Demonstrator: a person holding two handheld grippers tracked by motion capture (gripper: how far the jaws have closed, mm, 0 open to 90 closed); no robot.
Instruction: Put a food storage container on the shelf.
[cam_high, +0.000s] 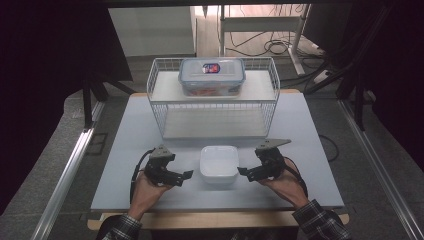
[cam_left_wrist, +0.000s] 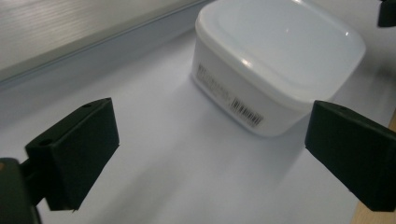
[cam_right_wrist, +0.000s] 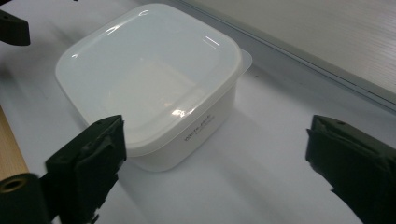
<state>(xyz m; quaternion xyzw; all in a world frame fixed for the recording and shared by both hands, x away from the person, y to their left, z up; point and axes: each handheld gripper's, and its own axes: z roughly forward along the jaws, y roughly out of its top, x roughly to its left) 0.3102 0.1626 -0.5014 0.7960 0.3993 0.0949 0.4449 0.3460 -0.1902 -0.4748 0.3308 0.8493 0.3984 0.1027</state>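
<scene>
High view: white container (cam_high: 219, 165) sits lower centre on the table (cam_high: 125, 150), left gripper (cam_high: 186, 175) and right gripper (cam_high: 241, 171) flanking it, probably not touching. Left gripper view: jaws apart, nothing between, container upper right. Right gripper view: jaws apart, container upper left, just beside the left jaw.

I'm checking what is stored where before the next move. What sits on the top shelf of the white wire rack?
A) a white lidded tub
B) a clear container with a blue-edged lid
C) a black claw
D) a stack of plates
B: in the high view the clear container with its blue-edged lid rests on the upper shelf of the wire rack, while the white tub stands on the table in front.
</scene>
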